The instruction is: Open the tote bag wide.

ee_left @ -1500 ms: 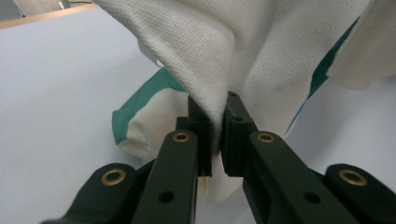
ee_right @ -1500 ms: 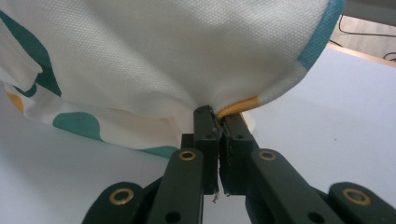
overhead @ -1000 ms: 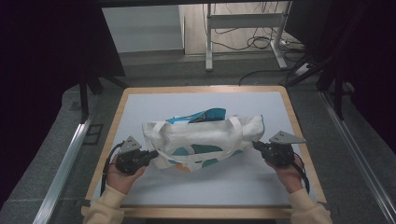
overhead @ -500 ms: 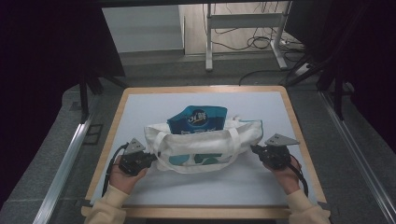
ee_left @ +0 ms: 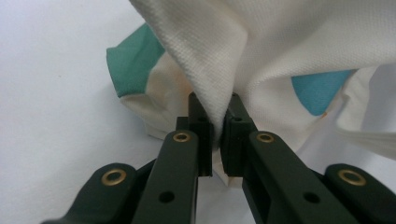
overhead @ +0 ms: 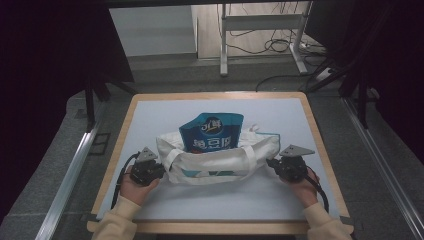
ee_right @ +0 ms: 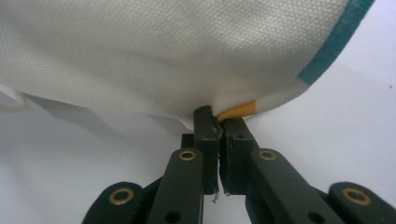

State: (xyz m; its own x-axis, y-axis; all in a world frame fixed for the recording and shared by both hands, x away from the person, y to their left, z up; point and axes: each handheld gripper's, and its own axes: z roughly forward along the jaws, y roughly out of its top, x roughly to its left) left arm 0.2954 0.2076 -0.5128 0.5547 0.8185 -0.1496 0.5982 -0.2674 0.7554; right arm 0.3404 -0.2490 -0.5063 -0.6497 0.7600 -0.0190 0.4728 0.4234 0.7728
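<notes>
A white cloth tote bag [overhead: 220, 162] with teal trim lies across the near half of the pale blue table mat [overhead: 150, 120]. A blue snack pouch [overhead: 215, 131] with white lettering sticks out of the bag's far opening. My left gripper [overhead: 159, 172] is shut on a fold of the bag's cloth at its left end [ee_left: 219, 84]. At the bag's right end my right gripper [overhead: 272, 165] is shut on the cloth edge [ee_right: 187, 60], close to an orange seam [ee_right: 236, 111] and a teal border [ee_right: 334, 44].
The mat sits in a wooden frame [overhead: 119, 150]. Beyond the table stand a white metal stand [overhead: 260, 25] and loose cables [overhead: 260, 47] on the floor. A metal rail [overhead: 70, 175] runs along the left.
Both grippers have drawn the bag toward the near edge. The blue pouch has slid farther out of the far opening, and its printed front now faces up.
</notes>
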